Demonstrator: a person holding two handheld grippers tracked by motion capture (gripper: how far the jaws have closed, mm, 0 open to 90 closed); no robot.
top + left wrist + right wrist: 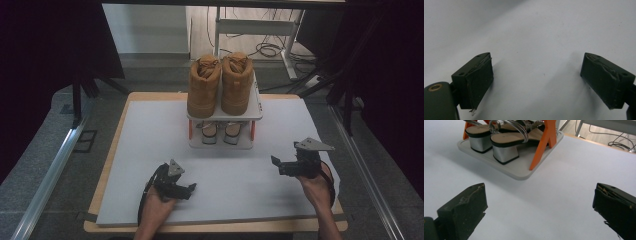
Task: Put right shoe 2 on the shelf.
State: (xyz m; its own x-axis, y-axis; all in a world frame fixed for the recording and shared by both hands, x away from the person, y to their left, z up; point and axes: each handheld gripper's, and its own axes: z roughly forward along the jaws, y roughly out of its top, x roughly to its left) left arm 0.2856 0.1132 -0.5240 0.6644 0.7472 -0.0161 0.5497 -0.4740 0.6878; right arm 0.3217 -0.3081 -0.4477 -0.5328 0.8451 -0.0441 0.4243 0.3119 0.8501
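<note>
left claw (192, 188) wide, empty | right claw (274, 161) wide, empty | heeled sandals (499, 143) near right

The left tool (192, 188) is black, built of angular links, with a small grey three-cornered plate on top and a black cable looping along the near forearm. The right tool (273, 160) is black too, carrying a larger, paler grey three-cornered plate, and a dark cable curves round the wrist. Seen close, each jaw ends in a blocky dark green-black pad with frayed, chipped edges and small screw holes. A brass-ringed hole marks the left tool's body. Both forearms are bare, without sleeves.
</note>
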